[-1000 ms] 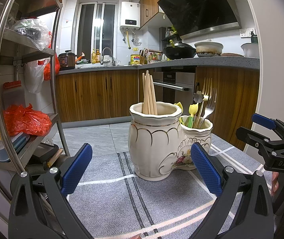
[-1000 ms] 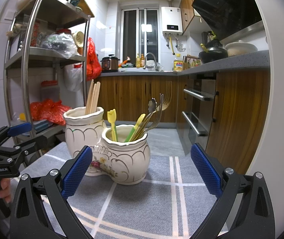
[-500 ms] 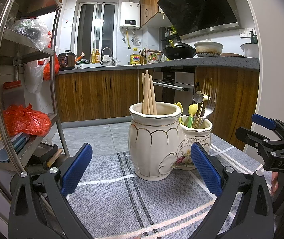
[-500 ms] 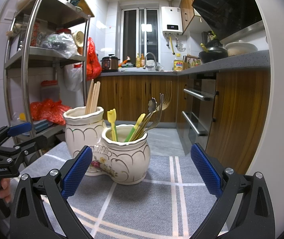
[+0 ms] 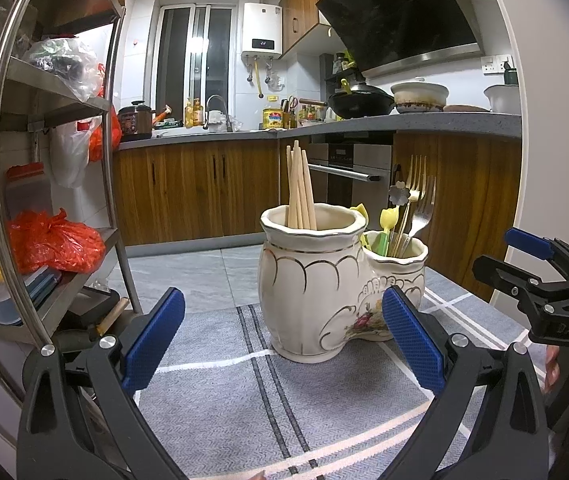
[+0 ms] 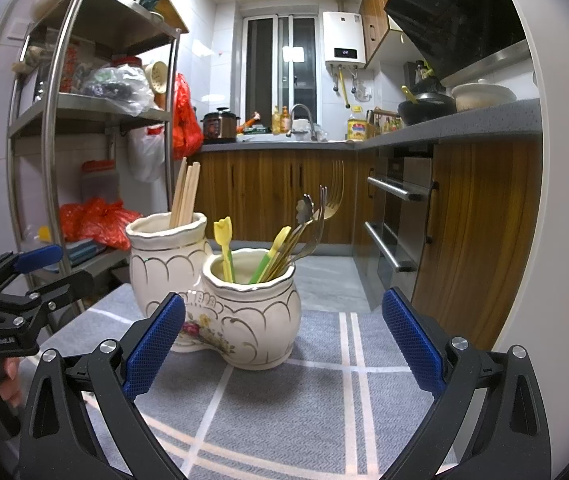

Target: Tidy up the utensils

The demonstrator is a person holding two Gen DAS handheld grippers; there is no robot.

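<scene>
A cream double ceramic holder [image 5: 316, 288] stands on a grey striped cloth [image 5: 244, 400]; it also shows in the right wrist view [image 6: 244, 320]. Its taller pot holds wooden chopsticks [image 5: 298, 188]. Its shorter pot holds metal forks [image 5: 416, 200] and yellow and green plastic utensils [image 6: 224, 248]. My left gripper [image 5: 282, 344] is open and empty, just in front of the holder. My right gripper [image 6: 282, 344] is open and empty, in front of the shorter pot. Each gripper shows at the edge of the other's view.
A steel shelf rack [image 5: 44, 160] with bags and boxes stands close on the left. Wooden kitchen cabinets [image 5: 204, 192], an oven [image 6: 400, 220] and a grey counter [image 5: 404, 124] lie beyond the table. A white wall [image 6: 556, 240] is on the right.
</scene>
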